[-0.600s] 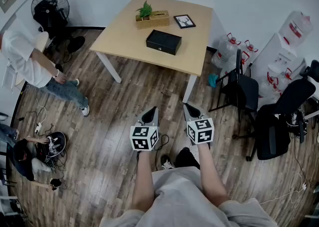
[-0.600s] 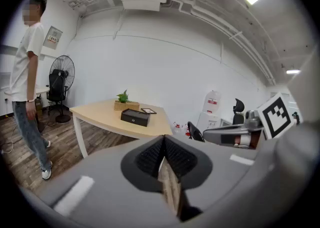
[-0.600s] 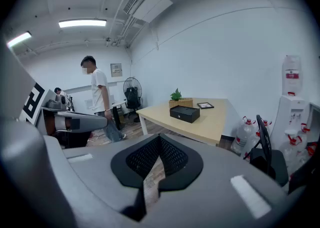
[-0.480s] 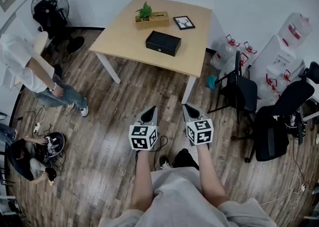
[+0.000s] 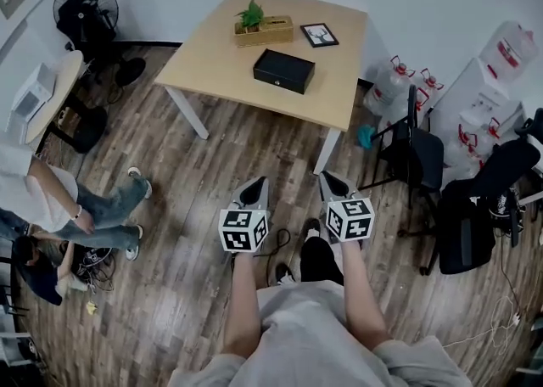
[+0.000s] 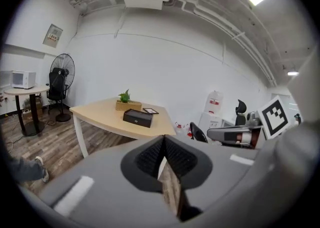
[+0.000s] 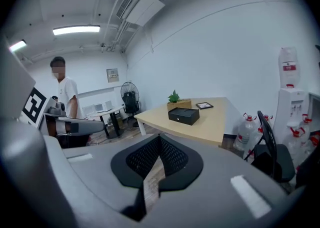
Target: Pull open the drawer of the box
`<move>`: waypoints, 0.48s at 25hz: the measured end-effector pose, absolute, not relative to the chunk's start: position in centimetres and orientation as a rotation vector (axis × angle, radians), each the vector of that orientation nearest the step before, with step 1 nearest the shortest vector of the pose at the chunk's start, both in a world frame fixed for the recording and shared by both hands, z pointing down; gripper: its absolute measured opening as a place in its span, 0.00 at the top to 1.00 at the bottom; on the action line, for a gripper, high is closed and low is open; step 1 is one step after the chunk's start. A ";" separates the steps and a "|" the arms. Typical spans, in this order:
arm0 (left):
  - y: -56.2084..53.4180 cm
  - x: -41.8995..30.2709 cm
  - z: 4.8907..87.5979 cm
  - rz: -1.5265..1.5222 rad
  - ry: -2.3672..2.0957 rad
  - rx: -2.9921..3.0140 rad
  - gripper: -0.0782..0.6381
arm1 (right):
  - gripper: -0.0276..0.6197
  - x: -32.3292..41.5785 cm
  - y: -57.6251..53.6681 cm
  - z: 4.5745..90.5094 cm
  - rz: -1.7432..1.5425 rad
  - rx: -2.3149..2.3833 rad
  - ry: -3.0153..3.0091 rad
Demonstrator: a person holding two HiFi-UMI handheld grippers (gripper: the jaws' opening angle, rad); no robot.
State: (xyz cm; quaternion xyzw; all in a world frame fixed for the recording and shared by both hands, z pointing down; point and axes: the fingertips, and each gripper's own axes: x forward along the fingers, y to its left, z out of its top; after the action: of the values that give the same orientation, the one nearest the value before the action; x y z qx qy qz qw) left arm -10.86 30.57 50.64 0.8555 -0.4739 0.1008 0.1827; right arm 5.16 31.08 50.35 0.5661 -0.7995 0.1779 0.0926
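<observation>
A black box point(image 5: 284, 70) lies on the wooden table point(image 5: 212, 63), well ahead of me; its drawer looks closed. It shows too as the black box point(image 6: 137, 117) in the left gripper view and the black box point(image 7: 183, 115) in the right gripper view. My left gripper point(image 5: 254, 193) and right gripper point(image 5: 332, 183) hang side by side over the floor, far short of the table. Both are shut with nothing between the jaws.
A planter point(image 5: 262, 30) and a picture frame point(image 5: 319, 35) stand behind the box. A black chair point(image 5: 416, 152), water bottles point(image 5: 392, 85) and a dispenser point(image 5: 488, 92) are at the right. A fan point(image 5: 85, 12), a round side table point(image 5: 51, 92) and people point(image 5: 59, 207) are at the left.
The person in white has walked from the far left towards the near left. The view has shifted slightly and the table sits a little higher. Both grippers stay shut.
</observation>
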 end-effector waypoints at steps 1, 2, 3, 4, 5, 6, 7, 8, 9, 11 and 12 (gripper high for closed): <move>30.1 -11.1 50.8 0.281 -1.344 2.406 0.82 | 0.96 5.2 30.6 50.4 0.525 1.678 -2.375; 29.6 -11.3 51.1 0.280 -1.351 2.399 0.82 | 0.96 5.2 30.1 50.6 0.523 1.675 -2.374; 29.0 -11.4 51.4 0.282 -1.356 2.392 0.82 | 0.96 5.2 29.5 50.8 0.525 1.673 -2.373; 28.3 -11.4 51.6 0.284 -1.360 2.385 0.82 | 0.96 5.4 28.8 51.1 0.528 1.670 -2.372; 27.4 -11.3 51.9 0.284 -1.364 2.380 0.82 | 0.96 5.6 28.0 51.3 0.530 1.667 -2.372; 26.5 -11.1 52.1 0.281 -1.369 2.375 0.82 | 0.96 5.8 27.1 51.6 0.532 1.663 -2.373; 25.5 -11.0 52.2 0.279 -1.374 2.370 0.82 | 0.96 5.9 26.2 51.8 0.537 1.656 -2.374; 24.6 -10.8 52.4 0.279 -1.379 2.365 0.82 | 0.96 6.0 25.3 52.0 0.542 1.649 -2.376; 23.5 -10.7 52.6 0.282 -1.382 2.359 0.82 | 0.96 6.1 24.3 52.3 0.548 1.642 -2.376; 21.3 -10.4 53.0 0.290 -1.385 2.350 0.82 | 0.96 6.4 22.1 52.7 0.559 1.631 -2.372; 20.1 -10.1 53.1 0.295 -1.383 2.348 0.82 | 0.96 6.6 20.9 52.9 0.563 1.626 -2.370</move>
State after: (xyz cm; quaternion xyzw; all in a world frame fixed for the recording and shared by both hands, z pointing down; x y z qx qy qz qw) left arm -10.10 20.09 53.12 0.8395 -0.4946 0.1053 0.1989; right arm 6.58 20.87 52.89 0.5522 -0.8046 0.1911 0.1061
